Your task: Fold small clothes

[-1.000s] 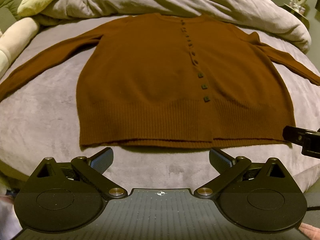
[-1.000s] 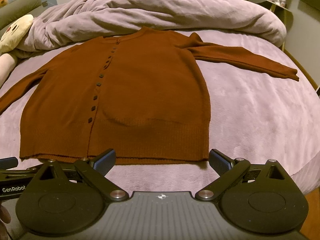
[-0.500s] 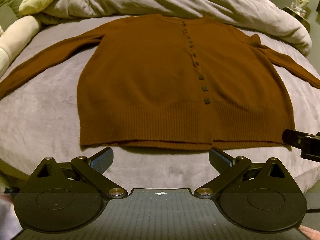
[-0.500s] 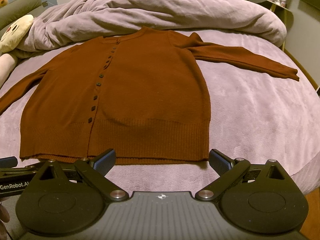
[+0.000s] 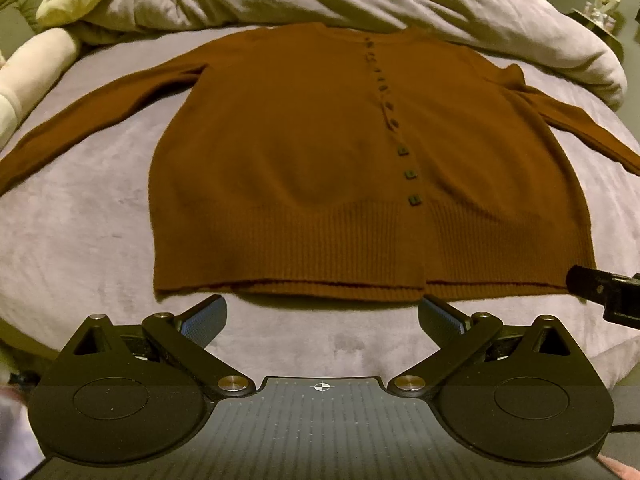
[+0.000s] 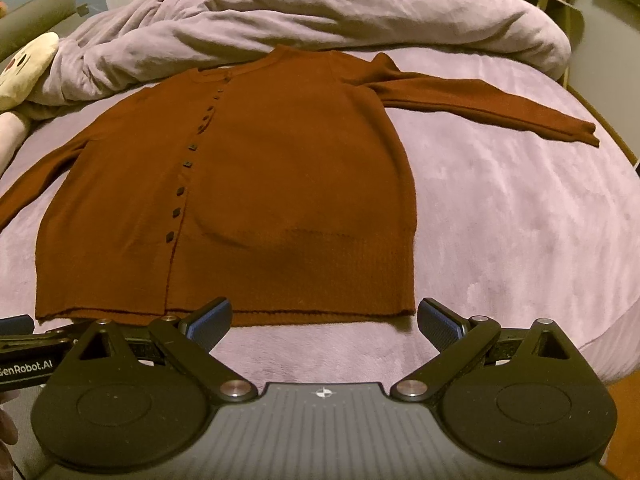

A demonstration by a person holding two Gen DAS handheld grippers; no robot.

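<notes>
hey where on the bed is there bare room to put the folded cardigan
Bare sheet lies right of the cardigan, below its right sleeve. A smaller patch sits under the left sleeve. The far side is crowded by the duvet.

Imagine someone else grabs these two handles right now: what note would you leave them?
Left claw: open, holding nothing, just short of the hem.
Right claw: open, holding nothing, near the hem's right end.
Brown cardigan: lies flat on the purple bed, buttoned, front up, both sleeves spread outward. The right sleeve and left sleeve are not folded in.
Done: garment spread out only; no fold made.
Left: probably bring the sleeves in, then fold the body. The bunched duvet sits just beyond the collar.
</notes>
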